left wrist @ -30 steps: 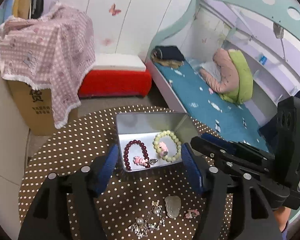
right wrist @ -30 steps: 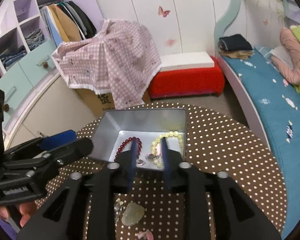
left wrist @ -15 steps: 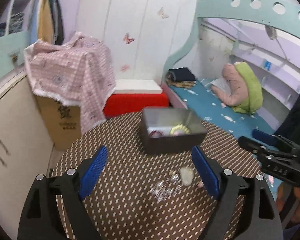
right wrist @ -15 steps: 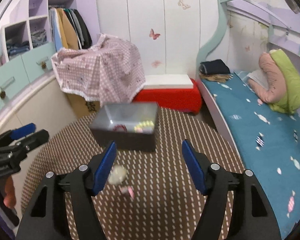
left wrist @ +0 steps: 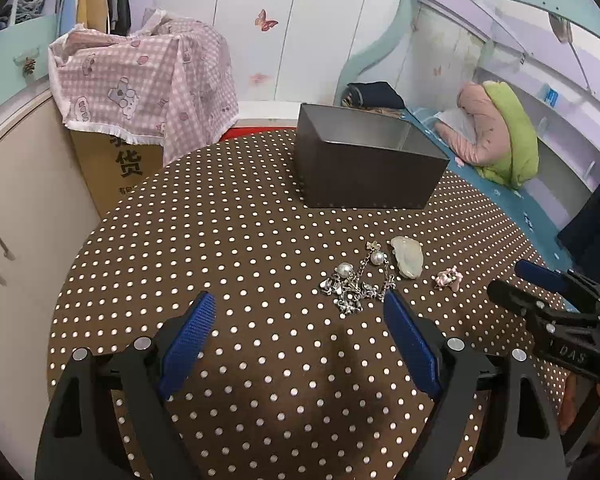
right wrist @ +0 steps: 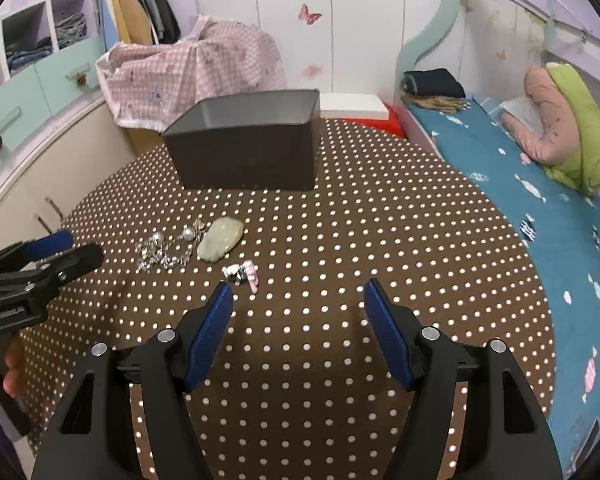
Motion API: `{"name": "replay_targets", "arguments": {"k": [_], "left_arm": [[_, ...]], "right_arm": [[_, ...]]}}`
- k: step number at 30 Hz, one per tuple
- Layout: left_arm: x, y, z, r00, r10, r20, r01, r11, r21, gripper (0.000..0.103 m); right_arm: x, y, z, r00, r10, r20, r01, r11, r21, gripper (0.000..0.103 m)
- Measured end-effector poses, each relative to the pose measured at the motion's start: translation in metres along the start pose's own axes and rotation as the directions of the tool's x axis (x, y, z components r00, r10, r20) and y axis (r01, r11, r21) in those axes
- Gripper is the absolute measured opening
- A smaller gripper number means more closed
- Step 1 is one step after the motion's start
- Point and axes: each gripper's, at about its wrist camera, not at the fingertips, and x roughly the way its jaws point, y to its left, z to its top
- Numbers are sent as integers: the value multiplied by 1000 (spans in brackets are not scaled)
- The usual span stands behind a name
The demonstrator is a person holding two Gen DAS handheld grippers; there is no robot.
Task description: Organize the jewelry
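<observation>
A dark grey metal box (left wrist: pixel 364 168) (right wrist: pixel 248 148) stands at the far side of the round dotted table (left wrist: pixel 228 248); its contents are hidden from this low angle. In front of it lie a silver pearl chain (left wrist: pixel 358 280) (right wrist: pixel 166 252), a pale jade pendant (left wrist: pixel 409 257) (right wrist: pixel 221 239) and a small pink charm (left wrist: pixel 448 279) (right wrist: pixel 244 273). My left gripper (left wrist: pixel 298 322) is open and empty, just short of the chain. My right gripper (right wrist: pixel 298 306) is open and empty, the pink charm just beyond its left fingertip.
A cardboard box under a pink checked cloth (left wrist: pixel 140 76) stands behind the table on the left. A bed with a blue sheet (right wrist: pixel 540 216) runs along the right. A red and white bench (right wrist: pixel 360 110) sits behind the metal box. Cream cabinets (left wrist: pixel 16 200) line the left.
Both grippers pulled back from over the box and sank toward the table, their jaws opening wider. The bracelets inside the box have dropped out of sight behind its wall.
</observation>
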Motion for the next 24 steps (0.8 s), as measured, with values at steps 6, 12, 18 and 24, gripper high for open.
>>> {"name": "replay_targets", "arguments": {"k": [6,12,18,24], "left_arm": [[15,-5,4,1000,-7,-11,7,1000,8,82],[29,-2,9,999,-6,-38,6,1000,5,71],[39,-3,11,997,-15,-70,16,1000,9,58],[44,-8,16,997,25,-78,-21,998,61,32]], "right_arm": [[12,5,0,1000,18,-18,-18,1000,-8,66],[19,5,4,999,24,-26,-24,1000,-7,66],[21,5,8,999,30,-24,-30,1000,-7,66],[25,3,9,999,31,-35,-31,1000,-2,66]]}}
